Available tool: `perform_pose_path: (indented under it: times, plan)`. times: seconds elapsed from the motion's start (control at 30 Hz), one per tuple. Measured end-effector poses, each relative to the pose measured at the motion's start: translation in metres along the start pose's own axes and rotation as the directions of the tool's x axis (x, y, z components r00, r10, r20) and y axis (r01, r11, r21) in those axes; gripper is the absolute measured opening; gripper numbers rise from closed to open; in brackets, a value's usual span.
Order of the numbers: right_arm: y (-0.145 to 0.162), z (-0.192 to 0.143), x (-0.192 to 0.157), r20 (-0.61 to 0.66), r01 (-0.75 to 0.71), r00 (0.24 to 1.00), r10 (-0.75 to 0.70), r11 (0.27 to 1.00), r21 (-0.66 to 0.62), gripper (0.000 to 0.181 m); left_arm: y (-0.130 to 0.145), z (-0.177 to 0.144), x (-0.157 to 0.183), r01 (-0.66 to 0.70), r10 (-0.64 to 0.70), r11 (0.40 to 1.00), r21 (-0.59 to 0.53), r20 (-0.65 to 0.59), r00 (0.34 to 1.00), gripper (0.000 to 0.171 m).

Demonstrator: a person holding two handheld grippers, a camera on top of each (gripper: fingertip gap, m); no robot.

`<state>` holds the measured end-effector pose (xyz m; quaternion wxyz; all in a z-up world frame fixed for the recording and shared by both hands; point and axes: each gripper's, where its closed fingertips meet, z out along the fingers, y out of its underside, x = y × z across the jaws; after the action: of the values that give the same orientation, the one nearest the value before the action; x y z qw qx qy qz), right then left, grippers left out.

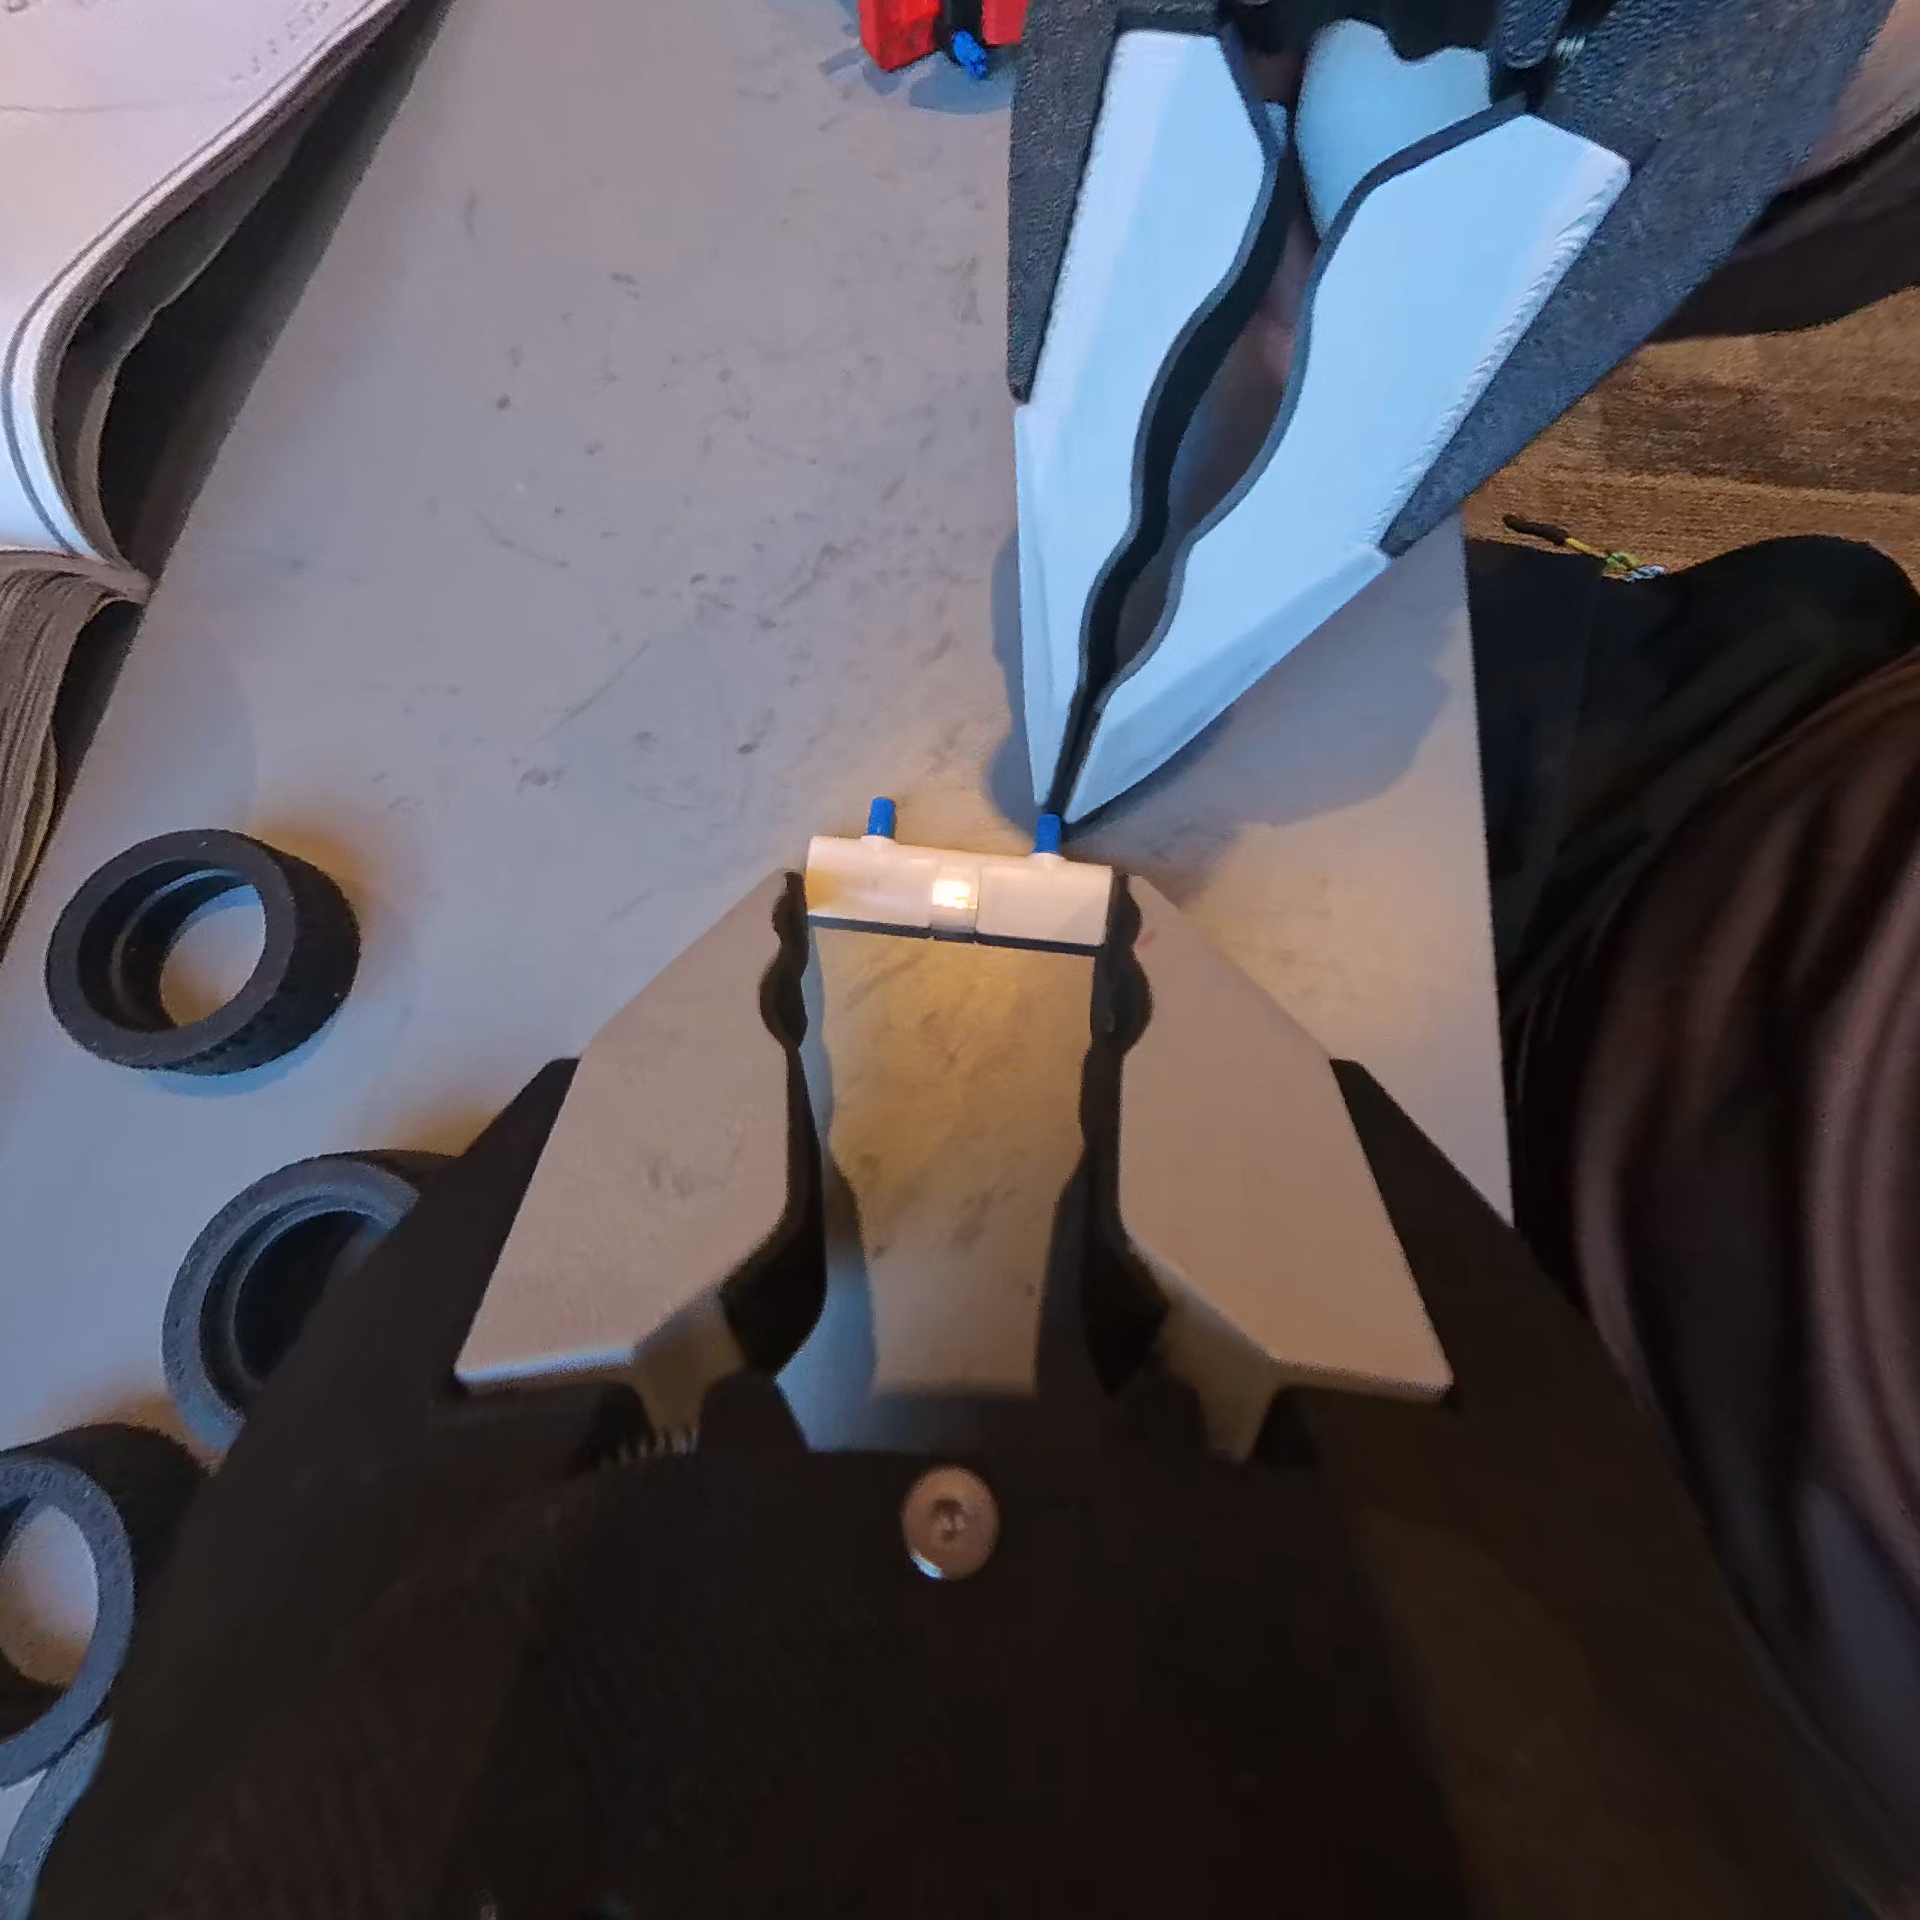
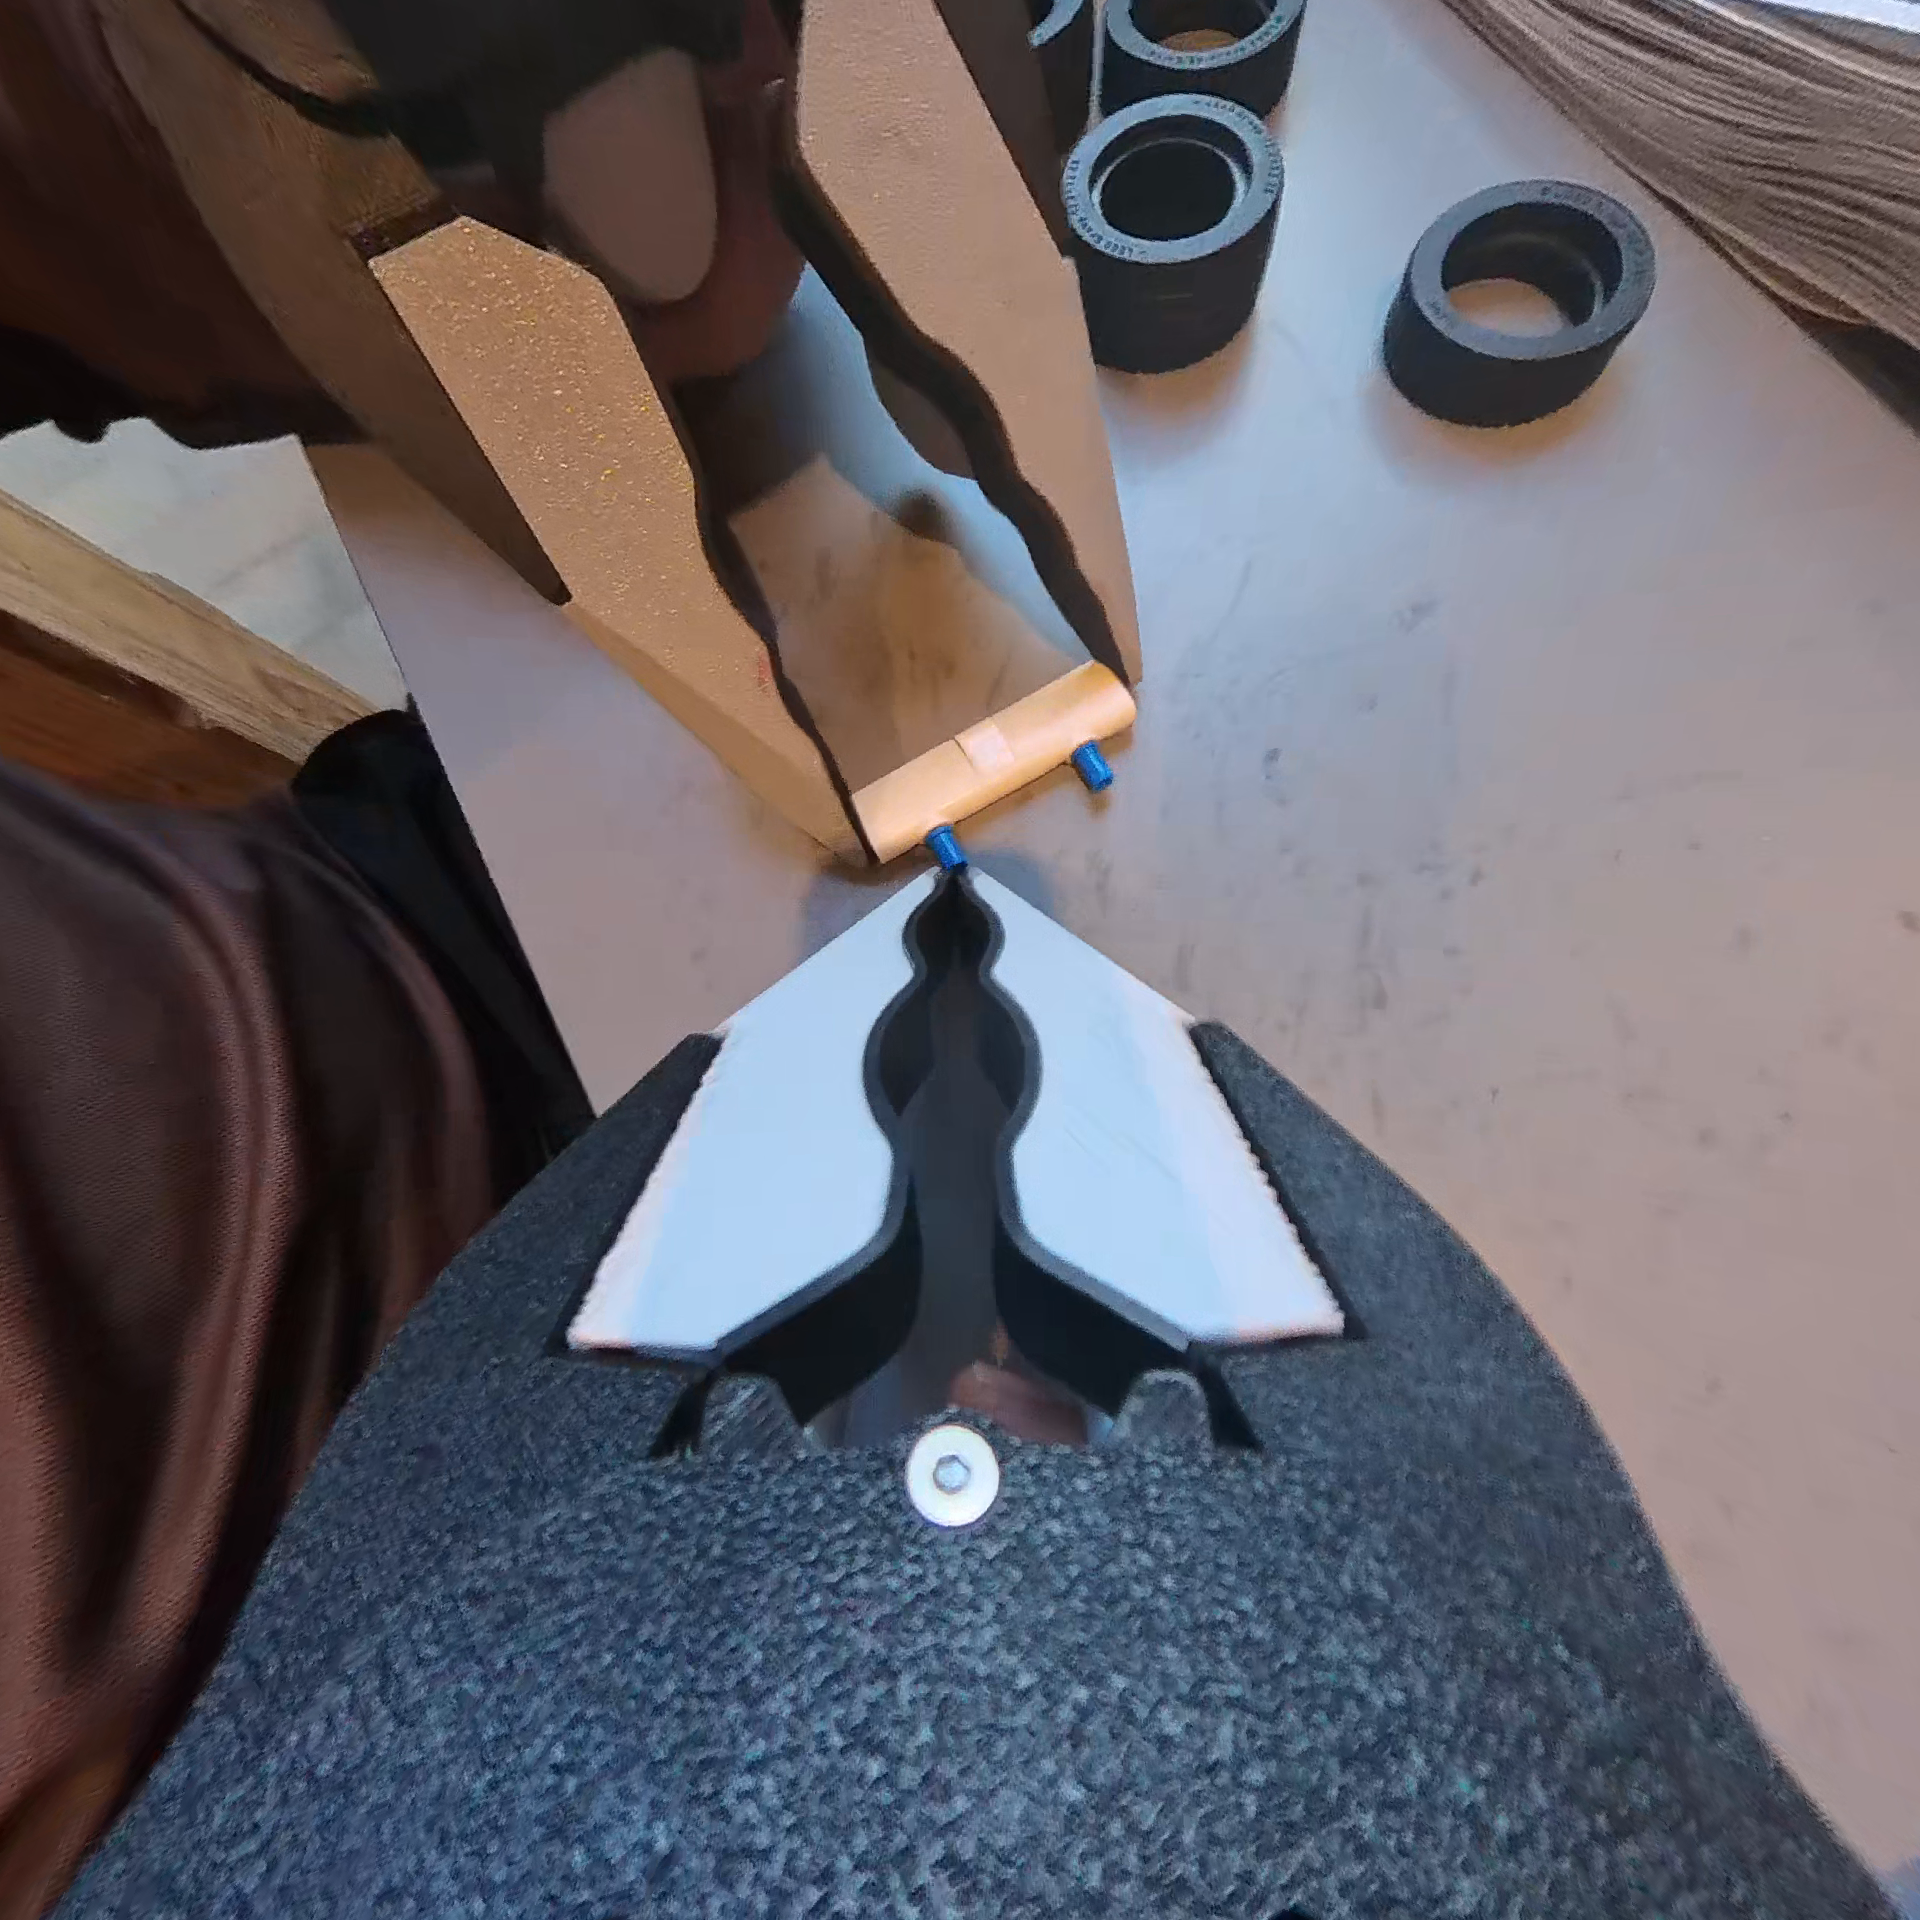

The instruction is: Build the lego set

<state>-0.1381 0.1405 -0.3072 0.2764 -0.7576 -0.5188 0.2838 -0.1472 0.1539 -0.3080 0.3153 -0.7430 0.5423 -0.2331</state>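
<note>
My left gripper (image 1: 956, 906) is shut on a white lego beam (image 1: 883, 883), held by its two ends just above the grey table (image 1: 623, 520). Two blue pins stick out of the beam's far side, a left pin (image 1: 881, 816) and a right pin (image 1: 1047, 831). My right gripper (image 1: 1055, 814) comes in from the top right, shut, with its tips touching the end of the right pin. In the right wrist view my right gripper (image 2: 956, 881) meets that pin (image 2: 948, 847); the beam (image 2: 1049, 727), the other pin (image 2: 1091, 769) and the left gripper (image 2: 997, 758) lie beyond.
Three black rubber tyres lie on the table to the left (image 1: 203, 951) (image 1: 281, 1278) (image 1: 52, 1600). An open instruction booklet (image 1: 104, 260) lies at the far left. A red lego assembly (image 1: 935, 31) sits at the top. The table edge (image 1: 1475, 831) is close on the right, with a person's brown clothing (image 2: 208, 1143) beside it. The grippers are tip to tip, or close to it.
</note>
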Motion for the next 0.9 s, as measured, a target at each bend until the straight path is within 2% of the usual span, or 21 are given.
perform_pose_path:
  times: [0.07,0.13,0.27,0.53,0.77,0.9]
  plan:
    - [-0.002,-0.003,0.007,-0.053,0.007,0.999,-0.006,1.0,0.022,0.0,0.0,0.0,-0.007,0.033,-0.033,0.999,0.002,0.055,0.998,0.056]
    - [-0.009,-0.009,0.021,-0.158,0.044,0.987,-0.033,0.997,0.069,0.0,0.001,-0.003,-0.017,0.074,-0.074,0.997,0.007,0.124,0.99,0.056]
    - [-0.02,-0.024,0.046,-0.335,0.142,0.938,-0.091,0.981,0.133,0.012,0.009,-0.01,-0.029,0.195,-0.195,0.981,0.018,0.197,0.961,0.057]
    - [-0.031,-0.024,0.067,-0.438,0.257,0.881,-0.177,0.958,0.13,0.017,0.017,-0.017,-0.016,0.258,-0.257,0.966,0.026,0.247,0.934,0.082]
    - [-0.04,-0.038,0.065,-0.436,0.254,0.891,-0.129,0.936,0.242,0.019,0.021,-0.021,0.005,0.287,-0.286,0.957,0.036,0.275,0.918,0.081]
    - [-0.042,-0.04,0.063,-0.438,0.265,0.889,-0.133,0.93,0.256,0.019,0.02,-0.032,-0.001,0.29,-0.304,0.953,0.092,0.32,0.898,0.083]
